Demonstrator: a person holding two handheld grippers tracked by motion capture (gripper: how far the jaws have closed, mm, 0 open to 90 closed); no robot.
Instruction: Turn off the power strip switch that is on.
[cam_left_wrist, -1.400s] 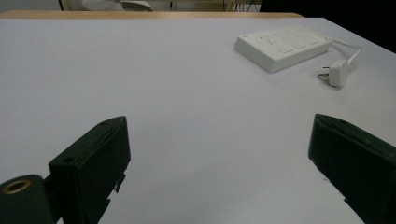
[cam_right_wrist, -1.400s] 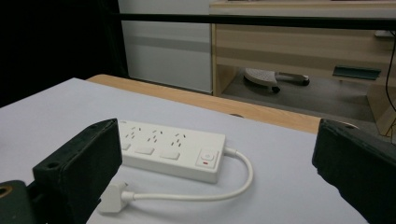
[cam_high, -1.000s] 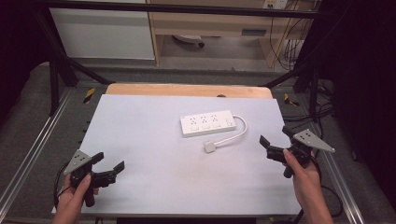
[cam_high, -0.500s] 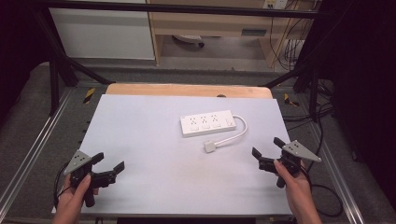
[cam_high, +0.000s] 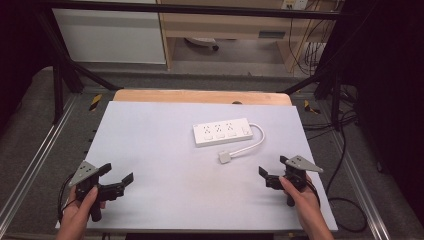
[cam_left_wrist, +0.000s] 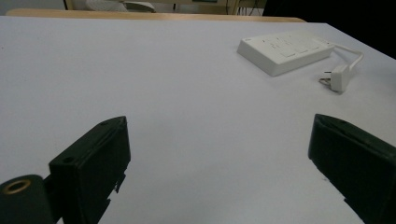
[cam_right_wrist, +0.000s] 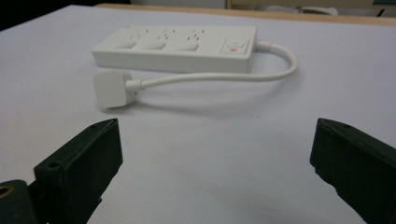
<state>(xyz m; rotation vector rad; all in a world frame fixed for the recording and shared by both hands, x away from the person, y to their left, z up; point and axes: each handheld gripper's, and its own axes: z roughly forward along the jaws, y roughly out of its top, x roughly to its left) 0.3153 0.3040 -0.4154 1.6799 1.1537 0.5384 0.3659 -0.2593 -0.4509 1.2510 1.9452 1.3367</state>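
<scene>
High view shows a white power strip (cam_high: 222, 132) lying flat on a big white table (cam_high: 150, 145). It sits a bit right of the middle, in the far half of the table. Its long side runs left to right, with the left end tipped a little nearer the person. The holes for plugs face up. A white cord (cam_high: 252, 142) comes out of the right end, bends round toward the person, and stops at a small white plug (cam_high: 223, 157). The plug lies on the table just in front of the strip, not touching it.

The left gripper (cam_high: 116, 179) is near the front left corner of the table, held in the person's left hand (cam_high: 82, 212). It points right, toward the middle. Its jaws are spread wide and grip nothing. It is well apart from the strip.

The right gripper (cam_high: 275, 171) is near the front right edge, held in the right hand (cam_high: 302, 197). Its jaws are also spread wide with nothing between them. It is near the plug but not touching it.

In the left gripper view, the strip (cam_left_wrist: 282, 49) is far off at the upper right, with the plug (cam_left_wrist: 338, 77) beside it.

In the right gripper view, the strip (cam_right_wrist: 177, 46) lies straight across ahead, with the plug (cam_right_wrist: 111, 89) nearer on the left and the cord (cam_right_wrist: 215, 77) curving round from the right.
</scene>
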